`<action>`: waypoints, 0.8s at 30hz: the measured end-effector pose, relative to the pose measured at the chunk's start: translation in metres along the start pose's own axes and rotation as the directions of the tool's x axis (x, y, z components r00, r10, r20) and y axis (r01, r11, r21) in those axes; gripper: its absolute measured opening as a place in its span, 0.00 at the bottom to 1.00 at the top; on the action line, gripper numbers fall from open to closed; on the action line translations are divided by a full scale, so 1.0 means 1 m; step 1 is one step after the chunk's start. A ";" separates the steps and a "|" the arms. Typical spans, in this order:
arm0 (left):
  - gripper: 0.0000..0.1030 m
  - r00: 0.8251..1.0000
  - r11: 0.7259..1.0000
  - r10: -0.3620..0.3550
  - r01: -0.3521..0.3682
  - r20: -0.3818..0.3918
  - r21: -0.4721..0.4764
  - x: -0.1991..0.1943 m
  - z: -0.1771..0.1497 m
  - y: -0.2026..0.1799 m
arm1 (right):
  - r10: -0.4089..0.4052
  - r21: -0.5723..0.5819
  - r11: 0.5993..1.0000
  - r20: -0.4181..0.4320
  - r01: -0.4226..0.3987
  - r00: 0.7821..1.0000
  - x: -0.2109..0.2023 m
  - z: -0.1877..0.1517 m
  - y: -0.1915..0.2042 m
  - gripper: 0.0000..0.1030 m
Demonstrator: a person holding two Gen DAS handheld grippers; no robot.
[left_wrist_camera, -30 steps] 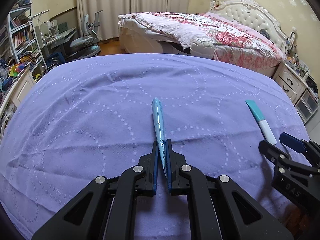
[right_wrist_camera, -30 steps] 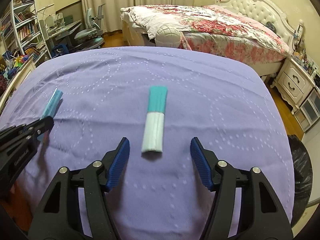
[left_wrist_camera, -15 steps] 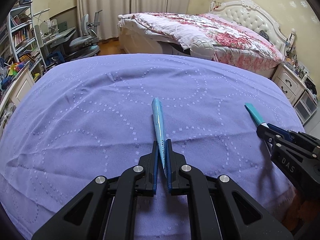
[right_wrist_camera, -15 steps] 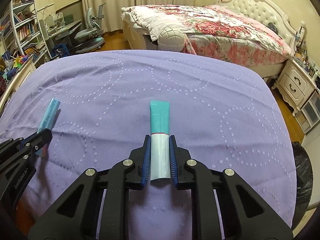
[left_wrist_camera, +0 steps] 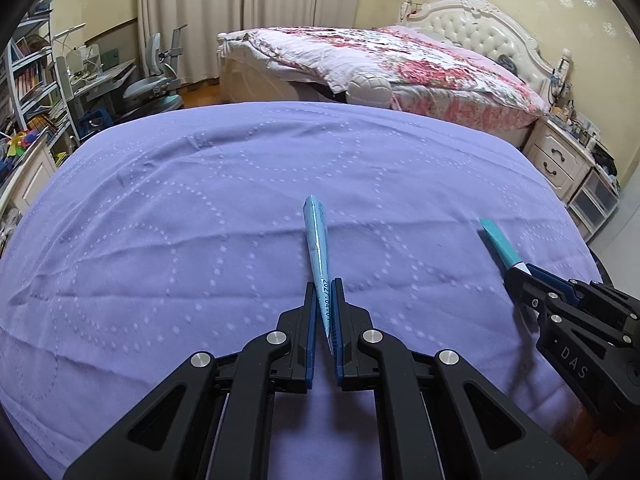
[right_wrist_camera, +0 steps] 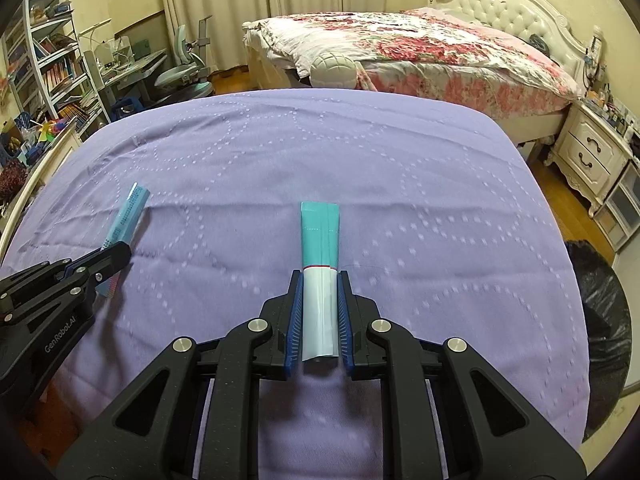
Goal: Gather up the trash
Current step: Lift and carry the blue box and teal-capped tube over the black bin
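We see matt purple cloth (left_wrist_camera: 200,220) over the tabletop, glossy plastic wrappers (right_wrist_camera: 320,280), and matt black plastic tongs (left_wrist_camera: 323,296).

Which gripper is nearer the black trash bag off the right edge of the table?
Right. The right gripper, shut on the teal-and-white wrapper, sits mid-table beside the trash bag; the left gripper is at the far left.

Bedroom beyond the purple-covered table

A purple cloth (right_wrist_camera: 360,152) with dotted ring patterns spreads under and ahead of the claw. Straight ahead past its far edge stands a bed (right_wrist_camera: 420,52) with a floral quilt and a white tufted headboard (right_wrist_camera: 516,12). Ahead to the right sits a white nightstand (right_wrist_camera: 592,152); low on the right is a black bag (right_wrist_camera: 604,320). Ahead to the left stand a desk chair (right_wrist_camera: 188,68) and bookshelves (right_wrist_camera: 52,68).
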State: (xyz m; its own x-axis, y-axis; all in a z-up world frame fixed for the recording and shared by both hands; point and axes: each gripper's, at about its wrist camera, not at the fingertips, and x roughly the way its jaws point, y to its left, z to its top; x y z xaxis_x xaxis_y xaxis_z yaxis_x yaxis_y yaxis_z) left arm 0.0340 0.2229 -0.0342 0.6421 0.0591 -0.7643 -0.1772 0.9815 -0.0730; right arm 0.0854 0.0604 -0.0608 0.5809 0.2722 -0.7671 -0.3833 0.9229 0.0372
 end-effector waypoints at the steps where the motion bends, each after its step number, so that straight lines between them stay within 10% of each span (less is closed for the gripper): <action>1: 0.07 1.000 1.000 -0.004 0.004 0.000 0.004 -0.001 -0.002 -0.003 | 0.000 0.002 1.000 0.002 0.000 1.000 -0.002 -0.003 -0.002 0.16; 24: 0.07 0.992 0.981 -0.129 0.125 0.014 0.149 -0.022 -0.027 -0.115 | -0.105 0.167 0.982 0.083 0.090 0.991 -0.067 -0.060 -0.092 0.16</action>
State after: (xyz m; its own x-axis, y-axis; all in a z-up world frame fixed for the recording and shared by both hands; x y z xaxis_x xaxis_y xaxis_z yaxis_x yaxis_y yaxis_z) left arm 0.0203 0.1037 -0.0261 0.6700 -0.0653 -0.7395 0.0181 0.9973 -0.0716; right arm 0.0380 -0.0589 -0.0513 0.6754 0.1953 -0.7111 -0.2043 0.9761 0.0739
